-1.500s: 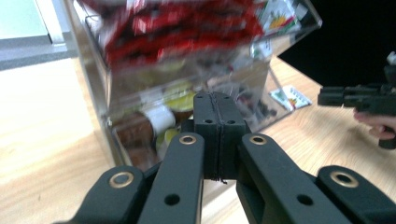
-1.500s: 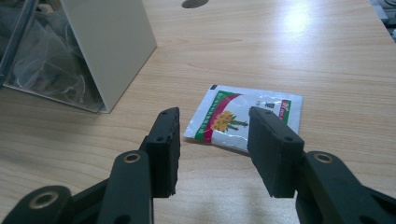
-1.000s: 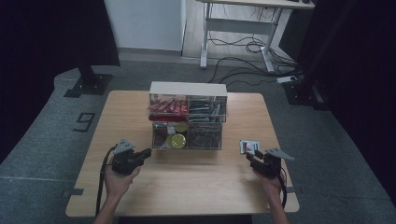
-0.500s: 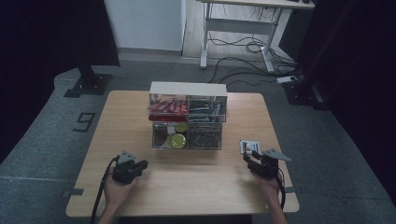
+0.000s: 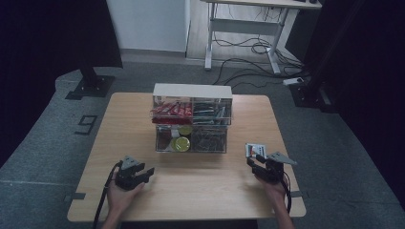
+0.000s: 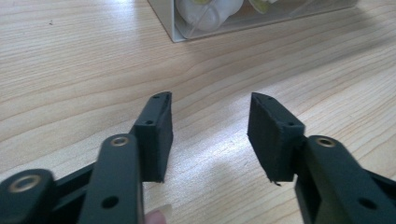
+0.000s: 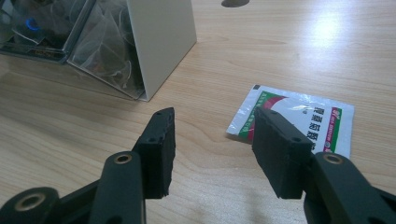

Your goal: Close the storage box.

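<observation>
My left gripper (image 5: 148,172) lies low over the bare wooden table (image 5: 215,191) at the front left. Its jaws have just been opening and stand apart, with nothing between them (image 6: 210,100). My right gripper (image 5: 255,162) rests at the front right, open, its tips just short of a white, green and red sachet (image 7: 299,121) that lies flat on the table (image 5: 254,150). In the right gripper view the right jaw overlaps the sachet's near edge, but nothing is gripped.
A clear two-tier organizer (image 5: 192,119) with a white top stands mid-table, holding red packets, yellow-lidded cups and tea bags. Its corner (image 6: 187,28) lies ahead of the left gripper and its white side wall (image 7: 159,42) ahead-left of the right. A person's hands hold both grippers.
The left gripper has sunk toward the table's front edge and its jaws stand wider than before. The right gripper and the sachet have stayed put.
</observation>
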Demonstrator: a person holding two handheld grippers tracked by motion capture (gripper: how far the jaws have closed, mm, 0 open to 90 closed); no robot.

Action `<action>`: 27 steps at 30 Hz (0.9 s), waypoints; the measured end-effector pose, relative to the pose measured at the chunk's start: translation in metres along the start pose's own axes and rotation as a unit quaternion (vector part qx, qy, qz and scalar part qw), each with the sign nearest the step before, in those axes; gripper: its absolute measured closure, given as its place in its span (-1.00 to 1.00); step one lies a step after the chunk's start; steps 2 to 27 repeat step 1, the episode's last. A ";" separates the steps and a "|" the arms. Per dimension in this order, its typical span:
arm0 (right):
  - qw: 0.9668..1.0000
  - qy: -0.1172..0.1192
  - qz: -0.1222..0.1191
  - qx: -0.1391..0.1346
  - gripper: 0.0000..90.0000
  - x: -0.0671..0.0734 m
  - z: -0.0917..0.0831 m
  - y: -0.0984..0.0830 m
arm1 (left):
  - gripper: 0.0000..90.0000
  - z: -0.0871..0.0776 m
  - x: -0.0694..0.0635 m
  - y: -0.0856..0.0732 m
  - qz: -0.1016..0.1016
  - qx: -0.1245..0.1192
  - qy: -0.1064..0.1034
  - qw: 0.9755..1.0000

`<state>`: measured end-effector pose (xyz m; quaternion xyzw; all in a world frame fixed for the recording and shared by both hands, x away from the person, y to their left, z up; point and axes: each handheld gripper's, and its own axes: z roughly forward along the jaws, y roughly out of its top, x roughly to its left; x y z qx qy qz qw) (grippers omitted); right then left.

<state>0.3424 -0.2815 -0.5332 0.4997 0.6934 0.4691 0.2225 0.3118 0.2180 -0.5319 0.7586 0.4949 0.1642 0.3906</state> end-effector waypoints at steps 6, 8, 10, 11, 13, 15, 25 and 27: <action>1.000 0.000 0.000 0.000 0.08 0.000 0.000 0.000 | 0.09 0.000 0.000 0.000 -0.001 0.001 0.001 1.000; 1.000 0.000 0.000 0.000 0.08 0.000 0.000 0.000 | 0.09 0.000 0.000 0.000 -0.001 0.001 0.001 1.000; 1.000 0.000 0.000 0.000 0.08 0.000 0.000 0.000 | 0.09 0.000 0.000 0.000 -0.001 0.001 0.001 1.000; 1.000 0.000 0.000 0.000 0.08 0.000 0.000 0.000 | 0.09 0.000 0.000 0.000 -0.001 0.001 0.001 1.000; 1.000 0.000 0.000 0.000 0.08 0.000 0.000 0.000 | 0.09 0.000 0.000 0.000 -0.001 0.001 0.001 1.000; 1.000 0.000 0.000 0.000 0.08 0.000 0.000 0.000 | 0.09 0.000 0.000 0.000 -0.001 0.001 0.001 1.000; 1.000 0.000 0.000 0.000 0.08 0.000 0.000 0.000 | 0.09 0.000 0.000 0.000 -0.001 0.001 0.001 1.000; 1.000 0.000 0.000 0.000 0.08 0.000 0.000 0.000 | 0.09 0.000 0.000 0.000 -0.001 0.001 0.001 1.000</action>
